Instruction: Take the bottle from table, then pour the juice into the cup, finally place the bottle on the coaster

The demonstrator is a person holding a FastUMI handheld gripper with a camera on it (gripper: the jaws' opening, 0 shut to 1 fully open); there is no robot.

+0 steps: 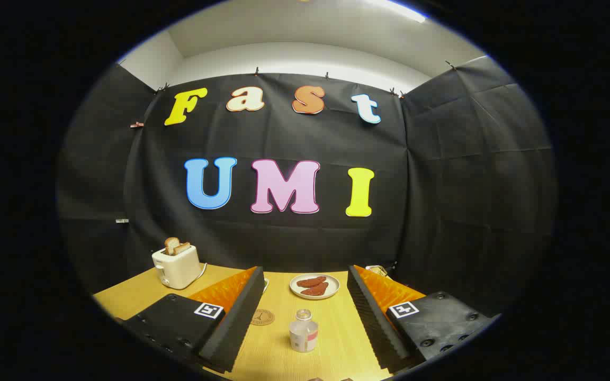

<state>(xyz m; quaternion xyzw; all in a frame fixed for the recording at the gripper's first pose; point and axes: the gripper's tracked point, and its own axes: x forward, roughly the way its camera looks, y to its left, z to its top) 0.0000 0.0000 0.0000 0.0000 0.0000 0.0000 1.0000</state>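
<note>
Right, the gripper (302,323) hangs above the wooden tabletop (135,296) with its fingers (233,328) spread wide, released and grasping nothing. Between the two fingers, standing upright on the wood, is the bottle (303,332), a small clear one with a pale cap and a label round its body; neither finger touches it, there is open wood on both sides of it. Just off the inner edge of the left finger lies the coaster (262,317), a round flat disc with a dark printed ring, partly tucked behind that finger and a little farther along the tabletop than the bottle. Beyond the bottle, out past the fingertips, sits a white plate (299,291) with two reddish-brown pieces of food (314,285) on it. Behind the tip of the left finger a sliver of something pale and round peeks out; too little of it shows to say what it is. Off to the left, well apart from the bottle, a cream toaster (176,267) stands near the black cloth wall, two slices of toast (176,246) poking up from its slots.
</note>
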